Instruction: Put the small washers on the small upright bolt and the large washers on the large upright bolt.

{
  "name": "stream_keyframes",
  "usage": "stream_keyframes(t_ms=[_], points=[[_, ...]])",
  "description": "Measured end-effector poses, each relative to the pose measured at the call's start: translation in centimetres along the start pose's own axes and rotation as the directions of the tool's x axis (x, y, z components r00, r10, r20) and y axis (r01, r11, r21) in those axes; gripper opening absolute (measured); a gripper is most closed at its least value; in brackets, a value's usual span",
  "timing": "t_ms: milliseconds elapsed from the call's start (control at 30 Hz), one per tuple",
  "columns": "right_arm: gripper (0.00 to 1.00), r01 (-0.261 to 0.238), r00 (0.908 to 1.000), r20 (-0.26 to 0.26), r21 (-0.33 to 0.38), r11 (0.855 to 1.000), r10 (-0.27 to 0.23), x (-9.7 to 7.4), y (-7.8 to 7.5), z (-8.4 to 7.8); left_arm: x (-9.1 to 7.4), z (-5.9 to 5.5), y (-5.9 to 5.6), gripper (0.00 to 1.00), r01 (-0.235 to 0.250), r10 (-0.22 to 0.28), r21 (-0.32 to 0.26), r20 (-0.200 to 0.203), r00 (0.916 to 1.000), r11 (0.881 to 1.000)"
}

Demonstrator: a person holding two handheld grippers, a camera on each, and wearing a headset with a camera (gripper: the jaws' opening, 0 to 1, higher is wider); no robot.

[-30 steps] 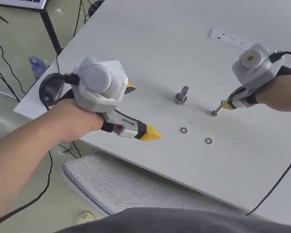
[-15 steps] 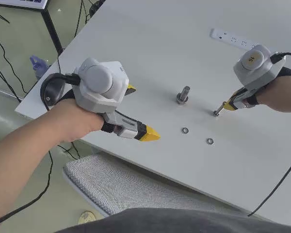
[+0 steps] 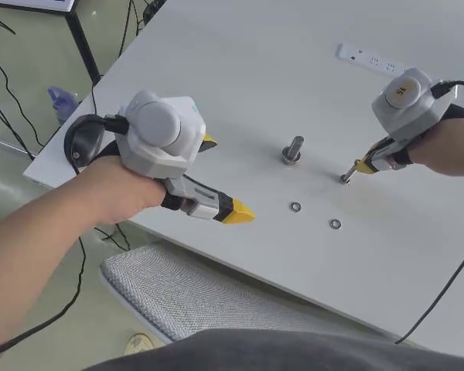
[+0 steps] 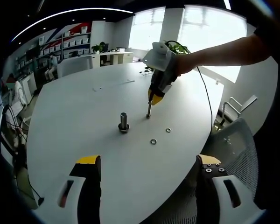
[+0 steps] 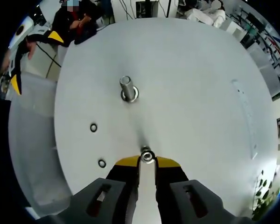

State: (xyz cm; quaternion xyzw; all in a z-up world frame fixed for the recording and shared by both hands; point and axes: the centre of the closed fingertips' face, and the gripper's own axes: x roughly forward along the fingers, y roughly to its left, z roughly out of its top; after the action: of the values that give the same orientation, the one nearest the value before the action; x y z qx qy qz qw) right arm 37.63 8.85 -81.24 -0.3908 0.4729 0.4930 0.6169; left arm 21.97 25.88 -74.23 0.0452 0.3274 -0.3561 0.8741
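Left gripper [image 4: 148, 163] gapes wide; right gripper [image 5: 147, 161] sits narrow about the small bolt [image 3: 345, 178]. Washers [image 3: 295, 207] near the bench's [image 3: 240, 69] front edge look thin and slippery: pinch the rim.

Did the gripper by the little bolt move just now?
No. The right gripper stays at the small bolt, just as far from the big bolt.

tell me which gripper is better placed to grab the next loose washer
Probably left: the left gripper is open and empty, one yellow tip near the closer small silver metal washer. The right gripper is busy, jaws flanking the thin upright silver bolt.
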Motion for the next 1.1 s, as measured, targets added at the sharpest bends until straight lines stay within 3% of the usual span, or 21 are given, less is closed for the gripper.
stream_keyframes(t_ms=[333,400,600,1100], points=[[0.13,-0.006,1.0,-0.007,-0.004,1.0,0.006,0.1,0.6,-0.1,0.0,-0.1,0.1,0.83,-0.002,0.002,-0.002,-0.004,1.0,1.0],[0.13,-0.007,0.9999,-0.009,-0.008,1.0,0.007,0.4,0.1,0.0,0.0,-0.1,0.2,0.83,-0.002,0.002,-0.003,-0.003,1.0,1.0],[0.13,-0.009,0.9999,-0.015,-0.01,1.0,0.009,0.7,0.5,-0.3,0.0,0.0,0.4,0.83,-0.01,0.01,-0.014,0.009,0.9999,1.0],[0.13,-0.01,0.9997,-0.022,-0.015,1.0,0.01,2.0,-0.1,-0.5,0.0,-0.3,0.4,0.82,-0.004,0.004,-0.016,-0.002,1.0,1.0]])
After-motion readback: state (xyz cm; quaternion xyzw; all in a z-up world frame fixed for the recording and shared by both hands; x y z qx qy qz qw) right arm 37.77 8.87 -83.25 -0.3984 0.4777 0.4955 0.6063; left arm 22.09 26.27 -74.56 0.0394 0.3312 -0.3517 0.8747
